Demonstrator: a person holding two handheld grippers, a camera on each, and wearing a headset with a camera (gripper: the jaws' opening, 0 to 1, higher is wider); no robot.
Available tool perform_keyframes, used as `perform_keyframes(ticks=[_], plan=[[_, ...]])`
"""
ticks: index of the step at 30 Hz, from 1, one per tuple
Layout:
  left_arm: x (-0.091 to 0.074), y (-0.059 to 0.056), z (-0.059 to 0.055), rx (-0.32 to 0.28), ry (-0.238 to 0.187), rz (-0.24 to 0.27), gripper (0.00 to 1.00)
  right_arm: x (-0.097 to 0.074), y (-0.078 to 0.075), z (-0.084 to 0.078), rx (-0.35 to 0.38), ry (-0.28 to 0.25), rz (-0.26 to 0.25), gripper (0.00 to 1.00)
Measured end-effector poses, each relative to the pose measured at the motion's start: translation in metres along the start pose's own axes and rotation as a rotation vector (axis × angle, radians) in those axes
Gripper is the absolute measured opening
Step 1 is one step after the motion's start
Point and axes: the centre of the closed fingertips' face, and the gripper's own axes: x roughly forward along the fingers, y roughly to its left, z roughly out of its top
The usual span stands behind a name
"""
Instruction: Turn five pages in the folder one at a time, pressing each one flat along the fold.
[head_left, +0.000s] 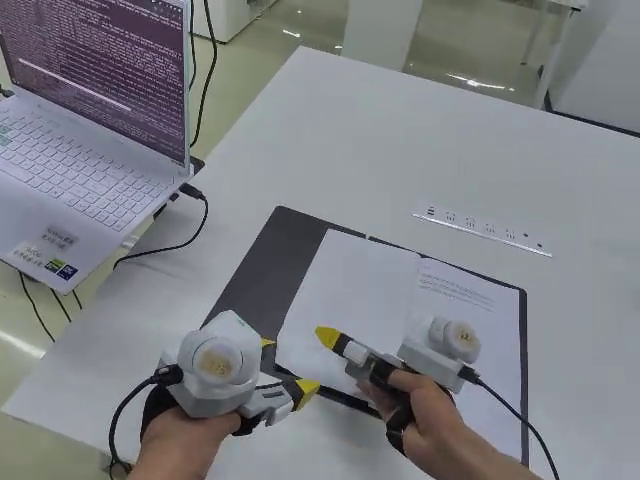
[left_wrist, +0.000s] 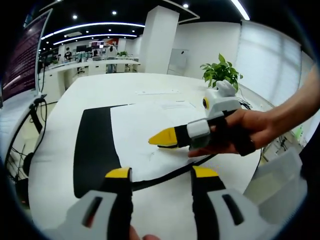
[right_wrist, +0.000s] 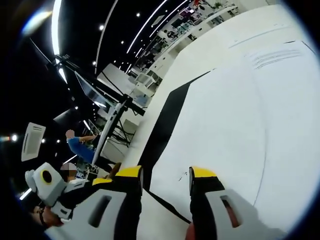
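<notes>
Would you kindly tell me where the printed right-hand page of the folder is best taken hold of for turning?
Probably its outer right edge, toward the near corner, approached from the right. The page lies flat and is held along the fold, so that edge is the free one, and the open right tongs can slip a jaw under it there.

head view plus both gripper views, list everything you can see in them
table: one, white, under everything
folder: one, black, open near the table's front edge
pages: two facing, white, in the folder
laptop: one, white, screen lit, left of the folder
cable: one, black, running from the laptop's side
socket strip: one, white, beyond the folder
plant: one, green, background
left gripper: white, yellow tips, jaws apart, at the folder's near edge
right gripper: same colours, jaws apart, over the pages
left hand, right hand: black gloves, each holding a gripper
</notes>
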Motion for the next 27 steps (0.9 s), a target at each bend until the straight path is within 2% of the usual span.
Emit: perform_keyframes(ticks=[3, 7, 13, 19, 24, 27], plan=[[0.001, 0.004, 0.000, 0.006, 0.001, 0.000, 0.44, -0.006, -0.004, 0.003, -0.006, -0.004, -0.002, 0.35], [0.004, 0.009, -0.003, 0.008, 0.010, -0.007, 0.42, -0.014, -0.003, 0.007, -0.073, 0.007, 0.002, 0.35], [0.011, 0.011, -0.004, -0.006, 0.015, -0.034, 0.36, -0.031, -0.003, 0.019, -0.125, -0.023, -0.003, 0.33], [0.020, 0.016, -0.002, -0.001, 0.021, -0.037, 0.30, -0.043, -0.007, 0.013, -0.180, -0.007, -0.022, 0.31], [0.027, 0.021, -0.002, -0.001, 0.029, -0.039, 0.24, -0.053, -0.014, 0.008, -0.164, -0.014, -0.034, 0.29], [0.032, 0.023, -0.003, -0.028, 0.024, -0.044, 0.19, -0.058, -0.019, 0.005, -0.159, -0.016, -0.041, 0.29]])
